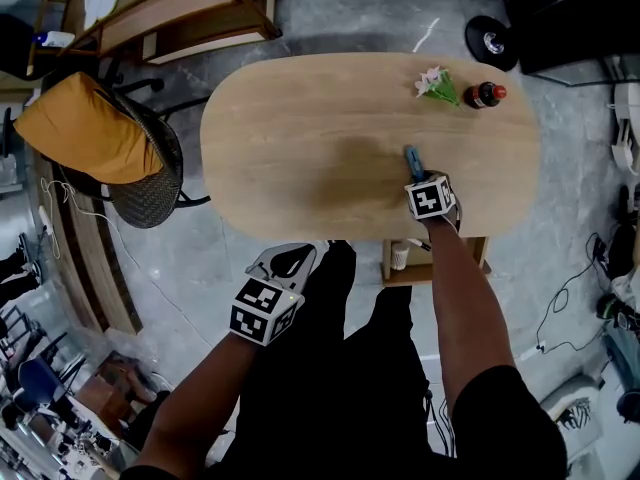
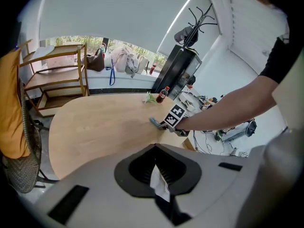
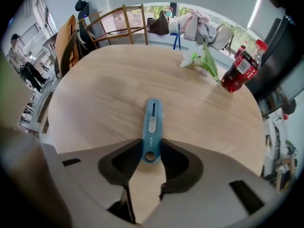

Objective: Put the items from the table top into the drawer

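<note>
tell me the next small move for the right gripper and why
Probably lift slightly: the right gripper has its fingers seemingly pressed on the near end of the blue utility knife, which lies flat on the table, not yet raised.

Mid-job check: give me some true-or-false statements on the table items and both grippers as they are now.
1. The blue utility knife lies flat on the table. True.
2. The right hand-held gripper has its jaws on either side of the knife's near end. True.
3. The red drink bottle sits at the table's middle. False: it is near the far right edge, beside the artificial flower.
4. The left hand-held gripper is over the tabletop. False: it is off the near edge.
</note>
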Motion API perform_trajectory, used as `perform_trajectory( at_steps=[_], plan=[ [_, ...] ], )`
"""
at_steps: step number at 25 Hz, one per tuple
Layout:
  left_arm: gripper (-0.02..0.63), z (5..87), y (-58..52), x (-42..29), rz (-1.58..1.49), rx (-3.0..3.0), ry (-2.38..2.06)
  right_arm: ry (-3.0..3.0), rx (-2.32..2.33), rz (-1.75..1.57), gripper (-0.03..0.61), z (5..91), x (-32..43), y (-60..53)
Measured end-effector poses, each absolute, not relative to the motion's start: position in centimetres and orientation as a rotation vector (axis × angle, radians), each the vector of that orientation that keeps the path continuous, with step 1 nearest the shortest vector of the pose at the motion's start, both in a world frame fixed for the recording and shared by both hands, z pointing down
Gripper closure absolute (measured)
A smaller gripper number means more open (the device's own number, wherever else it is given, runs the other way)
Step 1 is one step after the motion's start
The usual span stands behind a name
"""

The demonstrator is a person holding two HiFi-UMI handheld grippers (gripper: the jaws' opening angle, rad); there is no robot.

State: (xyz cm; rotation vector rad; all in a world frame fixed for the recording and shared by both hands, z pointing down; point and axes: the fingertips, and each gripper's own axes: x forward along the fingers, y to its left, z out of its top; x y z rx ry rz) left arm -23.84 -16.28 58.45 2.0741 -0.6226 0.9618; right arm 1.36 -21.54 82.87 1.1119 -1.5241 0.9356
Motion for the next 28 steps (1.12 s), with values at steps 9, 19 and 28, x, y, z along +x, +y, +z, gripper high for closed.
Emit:
perform_trajectory(
  at_steps=[9, 19, 28],
  plan=[
    [0.612, 57.9, -15.2, -21.3, 0.922, 2.088, -0.652, -1.593, 1.092, 0.939, 0.459, 80.1, 1.4, -18.7],
    [0.612, 56.9, -11.7, -15.5, 0.879, 2.101, -0.689, -1.673, 0.927, 0.838, 0.459, 77.4, 4.5, -7.9],
    [0.612, 57.4, -6.1, -10.8, 0.851, 2.091, -0.749, -1.671, 0.437, 0.560, 0.459, 82.3, 6.2, 5.6]
  ],
)
